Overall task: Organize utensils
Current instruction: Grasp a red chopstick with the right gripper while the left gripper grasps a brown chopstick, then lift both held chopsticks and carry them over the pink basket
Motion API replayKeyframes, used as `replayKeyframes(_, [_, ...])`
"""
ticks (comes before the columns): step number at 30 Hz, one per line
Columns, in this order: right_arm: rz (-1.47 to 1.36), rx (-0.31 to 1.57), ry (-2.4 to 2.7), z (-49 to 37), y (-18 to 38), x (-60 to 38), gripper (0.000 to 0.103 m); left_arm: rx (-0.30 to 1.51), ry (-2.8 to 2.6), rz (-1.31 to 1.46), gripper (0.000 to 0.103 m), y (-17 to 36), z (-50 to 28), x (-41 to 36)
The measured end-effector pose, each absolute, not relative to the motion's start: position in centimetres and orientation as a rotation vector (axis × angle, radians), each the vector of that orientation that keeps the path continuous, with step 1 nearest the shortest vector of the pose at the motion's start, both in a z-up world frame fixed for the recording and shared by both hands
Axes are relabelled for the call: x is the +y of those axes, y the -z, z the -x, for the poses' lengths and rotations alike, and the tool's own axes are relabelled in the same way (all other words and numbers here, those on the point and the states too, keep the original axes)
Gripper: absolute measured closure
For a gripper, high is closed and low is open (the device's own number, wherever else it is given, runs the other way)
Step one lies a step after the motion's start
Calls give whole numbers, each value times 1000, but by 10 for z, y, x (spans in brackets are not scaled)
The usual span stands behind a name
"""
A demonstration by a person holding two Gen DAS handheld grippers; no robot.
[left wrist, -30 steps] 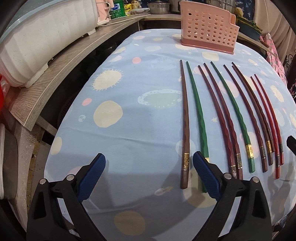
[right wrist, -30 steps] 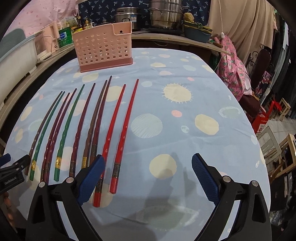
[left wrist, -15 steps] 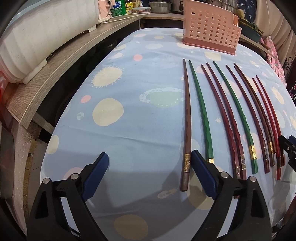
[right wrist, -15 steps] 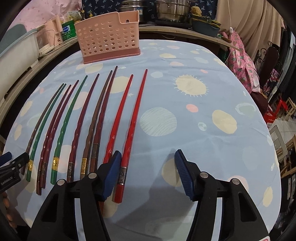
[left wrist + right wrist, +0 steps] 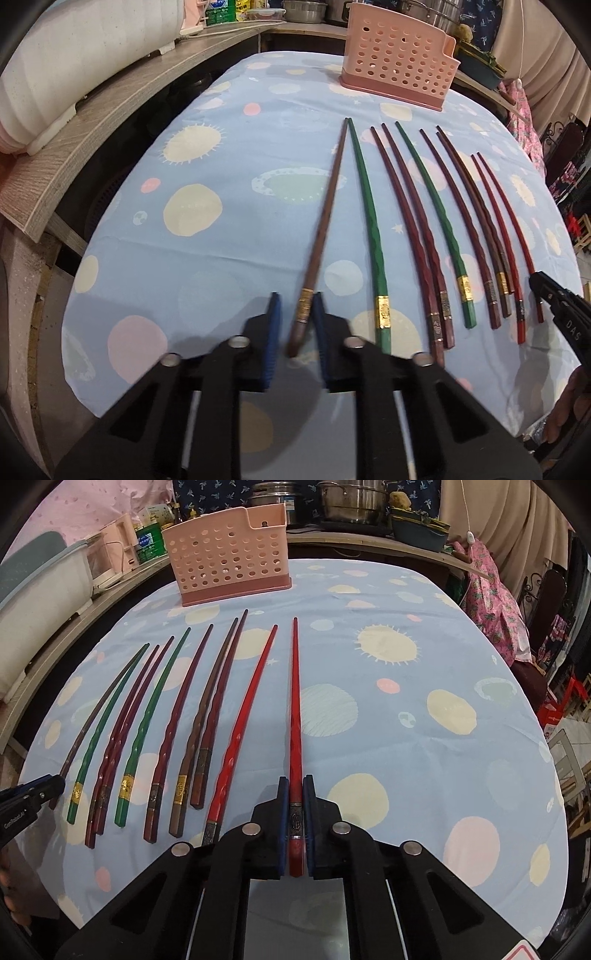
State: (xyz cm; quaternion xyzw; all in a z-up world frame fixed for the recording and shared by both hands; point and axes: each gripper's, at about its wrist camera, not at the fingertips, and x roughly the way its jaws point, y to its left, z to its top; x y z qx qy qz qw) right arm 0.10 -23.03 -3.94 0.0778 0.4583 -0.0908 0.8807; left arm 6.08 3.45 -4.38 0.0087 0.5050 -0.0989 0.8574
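Observation:
Several long chopsticks lie side by side on a blue spotted tablecloth (image 5: 221, 258). My left gripper (image 5: 295, 306) has its jaws narrowed around the handle end of the leftmost brown chopstick (image 5: 325, 225); the stick is blurred and angled, with a small gap still showing on the left pad. My right gripper (image 5: 295, 786) is shut on the rightmost red chopstick (image 5: 295, 701), which points straight ahead between the pads. A pink perforated utensil holder (image 5: 399, 70) stands upright at the far end of the table; it also shows in the right wrist view (image 5: 229, 557).
Green (image 5: 369, 221), maroon and red chopsticks (image 5: 251, 709) lie between the two grippers. A wooden shelf (image 5: 92, 122) with a white appliance runs along the left. Pots (image 5: 347, 502) and a counter stand behind the holder. Chairs and clutter are at the right edge.
Both grippers closed from wide open. The right one moved left and clamped the rightmost red chopstick. The left one moved right and narrowed around the brown chopstick, which has swung at its handle end.

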Motion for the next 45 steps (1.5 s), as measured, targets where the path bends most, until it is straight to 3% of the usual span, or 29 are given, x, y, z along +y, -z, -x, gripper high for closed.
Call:
replayKeyframes(8, [-206,915,184,12,11,-241,96,1030,219,7,96,23,-56,39])
replayKeyframes(25, [-230,625,223,-32,-124,-284,96,768,232,66,96,-97,-111,43])
replayKeyframes(45, [-305,491,138,-112,-190,-304,96,570,279,109,96,-203,-198,5])
